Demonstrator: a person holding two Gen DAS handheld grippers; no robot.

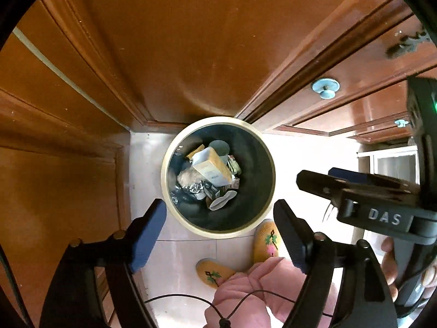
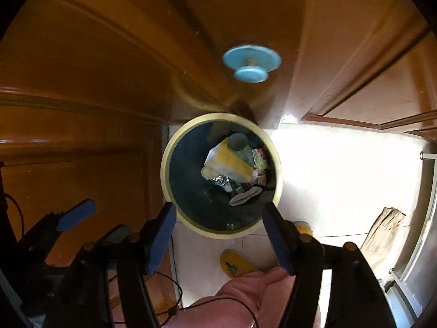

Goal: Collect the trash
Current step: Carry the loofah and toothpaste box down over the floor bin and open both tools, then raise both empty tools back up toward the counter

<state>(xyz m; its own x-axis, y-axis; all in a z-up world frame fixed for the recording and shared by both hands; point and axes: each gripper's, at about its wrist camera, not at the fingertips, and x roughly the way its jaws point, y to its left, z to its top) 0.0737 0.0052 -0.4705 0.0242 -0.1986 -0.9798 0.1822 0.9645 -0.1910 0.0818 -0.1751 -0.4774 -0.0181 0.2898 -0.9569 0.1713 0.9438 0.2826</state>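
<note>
A round trash bin with a cream rim (image 1: 165,161) and a dark liner stands on the floor against wooden cabinets. Inside lie a white and yellow box (image 1: 211,166), crumpled foil (image 1: 195,187), a paper cup and wrappers. My left gripper (image 1: 221,229) is open and empty above the bin's near edge. My right gripper shows at the right of the left wrist view (image 1: 333,180). In the right wrist view the bin rim (image 2: 164,169) and the box (image 2: 232,161) lie below my open, empty right gripper (image 2: 220,232). The left gripper (image 2: 82,216) shows at lower left.
Brown wooden cabinet doors with light blue knobs (image 1: 326,87) (image 2: 251,63) rise behind the bin. The floor is pale tile (image 1: 185,248). The person's yellow embroidered slippers (image 1: 266,237) and pink trousers (image 1: 262,281) are below. A brown paper bag (image 2: 382,232) lies at right.
</note>
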